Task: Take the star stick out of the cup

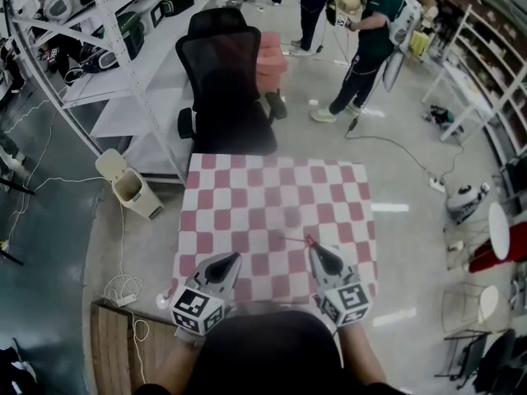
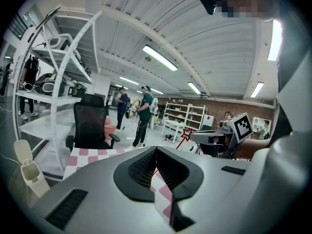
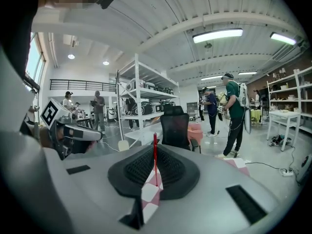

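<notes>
The star stick is a thin red stick with a red outlined star [image 2: 185, 133] at its end. My right gripper [image 1: 314, 250] is shut on it above the near right of the pink-and-white checked table [image 1: 247, 212]. In the head view the stick [image 1: 295, 239] points left from the jaws. In the right gripper view it stands upright between the pads [image 3: 155, 152]. My left gripper [image 1: 233, 259] hovers over the near left of the table, its jaws together and holding nothing. I cannot make out a cup on the cloth.
A black office chair [image 1: 222, 81] stands at the table's far edge. White shelving [image 1: 123, 48] and a small beige bin [image 1: 132, 189] are at the left. People [image 1: 366, 39] stand on the floor beyond, and cables [image 1: 395, 142] trail at the right.
</notes>
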Motion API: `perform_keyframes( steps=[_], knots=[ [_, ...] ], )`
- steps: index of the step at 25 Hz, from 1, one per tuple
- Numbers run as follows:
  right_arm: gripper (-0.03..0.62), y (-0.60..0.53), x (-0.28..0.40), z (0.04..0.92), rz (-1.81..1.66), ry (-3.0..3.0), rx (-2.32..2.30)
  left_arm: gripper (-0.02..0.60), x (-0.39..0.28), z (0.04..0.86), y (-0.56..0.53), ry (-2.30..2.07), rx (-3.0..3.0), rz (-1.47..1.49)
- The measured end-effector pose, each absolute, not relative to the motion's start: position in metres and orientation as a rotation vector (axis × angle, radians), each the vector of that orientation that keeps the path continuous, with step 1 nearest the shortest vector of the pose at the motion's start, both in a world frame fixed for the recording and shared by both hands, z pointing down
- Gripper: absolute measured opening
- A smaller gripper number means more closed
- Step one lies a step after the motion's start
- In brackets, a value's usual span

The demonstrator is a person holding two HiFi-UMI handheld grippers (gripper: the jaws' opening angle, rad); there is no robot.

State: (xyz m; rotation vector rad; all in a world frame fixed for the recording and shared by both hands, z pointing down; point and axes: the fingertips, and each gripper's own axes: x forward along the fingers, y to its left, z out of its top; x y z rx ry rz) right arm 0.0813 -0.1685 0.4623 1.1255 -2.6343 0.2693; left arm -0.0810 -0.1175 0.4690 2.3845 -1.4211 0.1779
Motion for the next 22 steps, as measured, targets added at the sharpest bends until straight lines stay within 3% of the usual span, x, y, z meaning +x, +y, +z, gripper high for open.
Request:
perform_keyframes(
  steps=[22],
  knots=[
    [0.028,-0.183,0.082,0.467,0.282,-2.661,1.093,0.040,-0.075,0.475,-0.129,-1.426,2.369,0.211]
  ],
)
